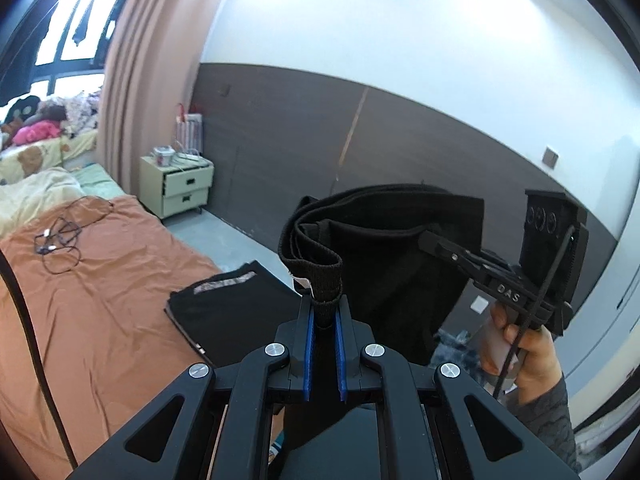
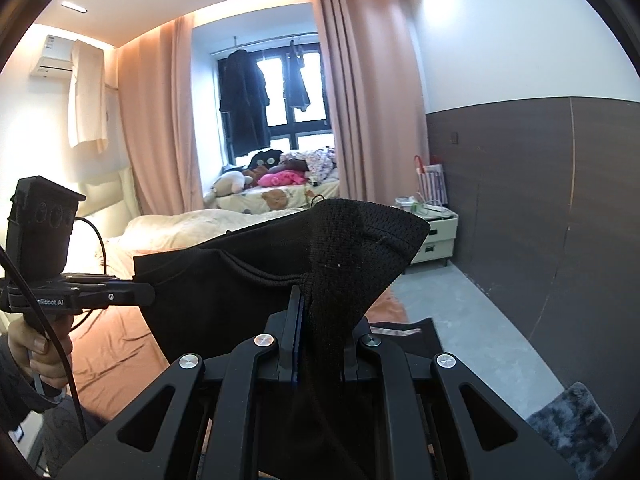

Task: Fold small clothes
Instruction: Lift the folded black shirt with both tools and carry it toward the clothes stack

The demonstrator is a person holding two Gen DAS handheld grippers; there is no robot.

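Observation:
A small black garment (image 1: 384,248) hangs in the air, stretched between both grippers above the bed. My left gripper (image 1: 325,308) is shut on its ribbed waistband, the blue pads pinching the cloth. In the same view, the right gripper (image 1: 429,240) comes in from the right and bites the garment's other side. Seen from the right wrist, my right gripper (image 2: 303,300) is shut on a corner of the black garment (image 2: 280,248), and the left gripper (image 2: 145,295) holds the far edge. A folded black garment (image 1: 236,308) lies on the orange sheet below.
The bed's orange sheet (image 1: 100,280) carries a tangle of cables (image 1: 60,244). A cream nightstand (image 1: 180,184) stands by the dark wall panel. Grey floor runs beside the bed, with a fuzzy grey rug (image 2: 572,420). A person's hand (image 1: 528,356) grips the right handle.

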